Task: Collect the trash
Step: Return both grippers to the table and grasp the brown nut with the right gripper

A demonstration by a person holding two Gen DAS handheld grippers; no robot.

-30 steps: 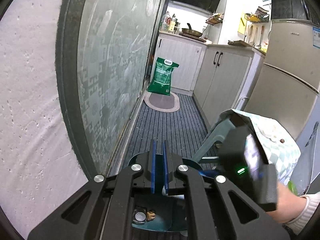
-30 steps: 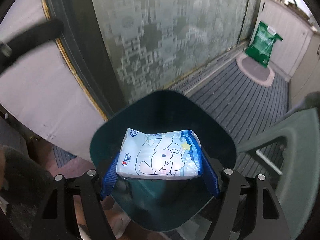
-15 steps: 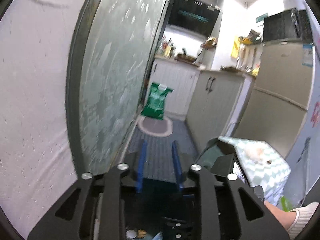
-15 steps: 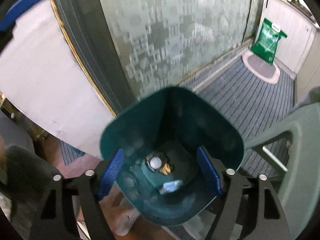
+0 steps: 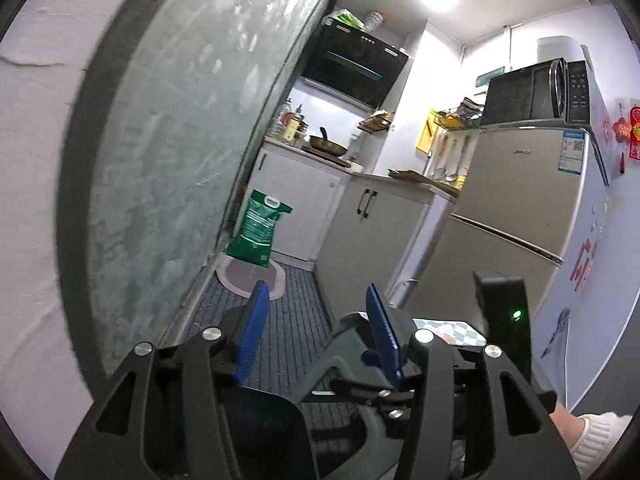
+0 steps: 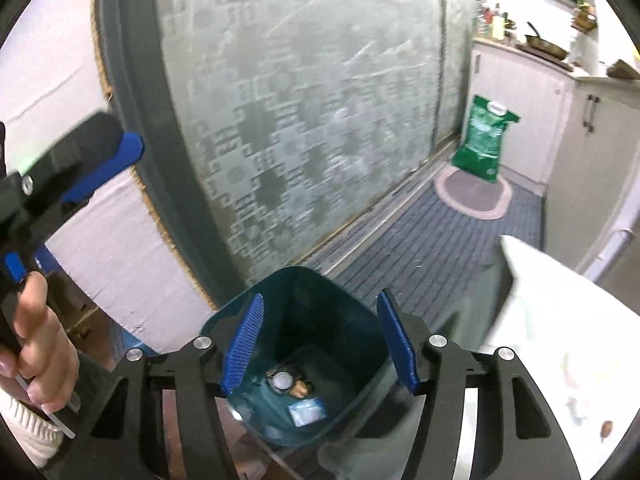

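My right gripper (image 6: 320, 340) hangs above the teal trash bin (image 6: 320, 300), and its jaws are closing with nothing between the blue pads. At the bin's bottom lie a blue-and-white tissue pack (image 6: 306, 414), a bottle cap (image 6: 282, 380) and a brown scrap (image 6: 300, 389). In the left wrist view my left gripper (image 5: 318, 332) points along the kitchen floor; its jaws are opening and hold nothing. The bin's dark rim (image 5: 260, 412) shows below it. A blue finger (image 6: 108, 160) of the left gripper appears at the right wrist view's left edge, with a hand (image 6: 36, 340) on its handle.
A frosted glass sliding door (image 5: 180, 160) runs along the left. A green sack (image 5: 258, 230) stands on an oval mat (image 6: 474, 196) ahead, before white cabinets (image 5: 372, 232) and a fridge (image 5: 520, 216). A green plastic chair (image 5: 340, 356) and a cloth-covered table (image 6: 560, 340) are close on the right.
The tissue pack left the right gripper's pads and now lies in the bin; that gripper rose. The left gripper's pads came apart and it tilted up from the bin.
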